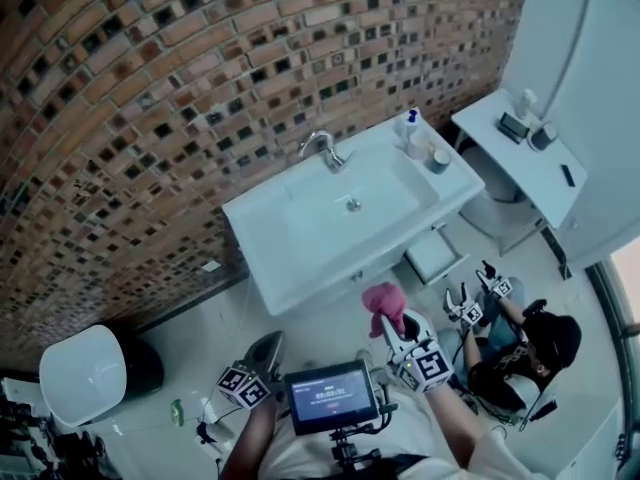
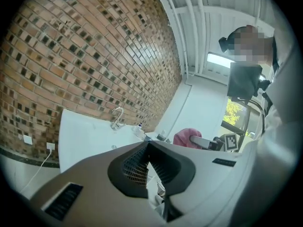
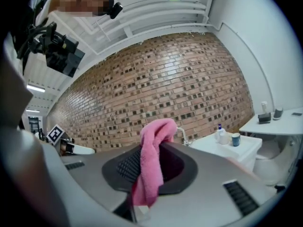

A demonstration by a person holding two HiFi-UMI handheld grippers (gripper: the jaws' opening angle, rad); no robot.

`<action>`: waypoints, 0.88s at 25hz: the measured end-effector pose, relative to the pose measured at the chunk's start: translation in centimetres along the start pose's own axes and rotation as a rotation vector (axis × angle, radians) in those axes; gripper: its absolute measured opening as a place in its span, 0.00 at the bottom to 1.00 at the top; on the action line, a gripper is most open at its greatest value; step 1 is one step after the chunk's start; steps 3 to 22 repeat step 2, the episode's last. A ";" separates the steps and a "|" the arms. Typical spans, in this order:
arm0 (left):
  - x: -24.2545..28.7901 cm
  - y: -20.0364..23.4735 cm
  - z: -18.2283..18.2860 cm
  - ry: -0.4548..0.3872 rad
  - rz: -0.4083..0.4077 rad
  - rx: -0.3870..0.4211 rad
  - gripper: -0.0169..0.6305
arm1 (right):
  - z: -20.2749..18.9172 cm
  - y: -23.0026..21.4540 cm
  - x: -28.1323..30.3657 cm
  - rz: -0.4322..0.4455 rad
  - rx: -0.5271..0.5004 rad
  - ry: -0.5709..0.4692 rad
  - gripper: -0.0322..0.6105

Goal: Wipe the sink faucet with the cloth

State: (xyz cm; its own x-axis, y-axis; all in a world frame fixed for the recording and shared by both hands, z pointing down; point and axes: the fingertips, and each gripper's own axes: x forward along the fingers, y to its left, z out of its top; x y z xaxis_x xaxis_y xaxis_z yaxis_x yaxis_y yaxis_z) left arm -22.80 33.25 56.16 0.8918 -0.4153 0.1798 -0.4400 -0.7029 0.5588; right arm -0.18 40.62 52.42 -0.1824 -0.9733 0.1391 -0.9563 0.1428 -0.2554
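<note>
The pink cloth (image 3: 150, 169) is pinched in the closed jaws of the right gripper (image 3: 152, 161), with its loose end flopped over the tips. The left gripper (image 2: 147, 145) is held shut on nothing. The chrome faucet (image 1: 322, 149) is well apart, at the back of the white sink (image 1: 290, 268). The cloth could be dragged out once it's rubbed on the spout (the pinch looks thin), and the blue-capped bottle (image 1: 410, 124) nearby could be knocked over.

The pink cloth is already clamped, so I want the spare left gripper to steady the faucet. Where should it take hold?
Probably the faucet at its lower stem, jaws either side, coming from the front of the sink: the brick wall stands close behind, and the arched spout above is left free for wiping.
</note>
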 end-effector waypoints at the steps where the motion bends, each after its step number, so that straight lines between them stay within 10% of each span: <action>1: 0.4 -0.3 0.3 -0.008 -0.010 0.003 0.04 | 0.1 -0.6 -0.3 -0.019 0.015 -0.003 0.18; 22: 0.9 -0.6 0.8 -0.017 -0.020 0.008 0.04 | 0.2 -1.2 -0.6 -0.037 0.029 -0.007 0.18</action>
